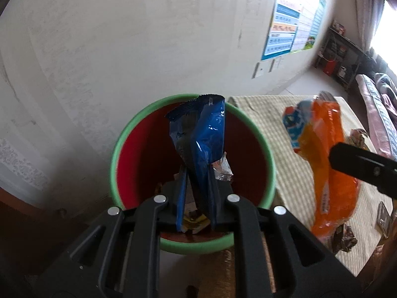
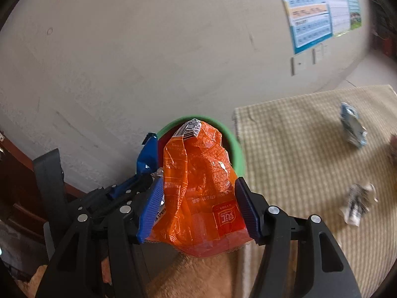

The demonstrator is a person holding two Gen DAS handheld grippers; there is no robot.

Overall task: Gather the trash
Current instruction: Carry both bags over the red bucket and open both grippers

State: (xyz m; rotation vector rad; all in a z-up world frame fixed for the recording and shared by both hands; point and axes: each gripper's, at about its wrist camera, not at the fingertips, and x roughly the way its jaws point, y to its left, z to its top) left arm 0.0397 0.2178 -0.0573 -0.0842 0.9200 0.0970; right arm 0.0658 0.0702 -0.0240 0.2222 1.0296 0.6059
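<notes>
The green-rimmed bin (image 1: 192, 173) stood against the wall, its mouth open beside the checked cloth (image 2: 297, 149) on its right. The left gripper (image 1: 196, 181) hung over the bin, jaws clamped on a blue wrapper (image 1: 203, 139). The right gripper (image 2: 198, 203), just right of it, pinched an orange bag (image 2: 198, 186) at the near rim.

Black tool (image 2: 198, 208) frames, blue ribbed pads (image 2: 150, 211), silver rivets

Orange wrapper (image 2: 198, 186) barcode label: digits "2890".
</notes>
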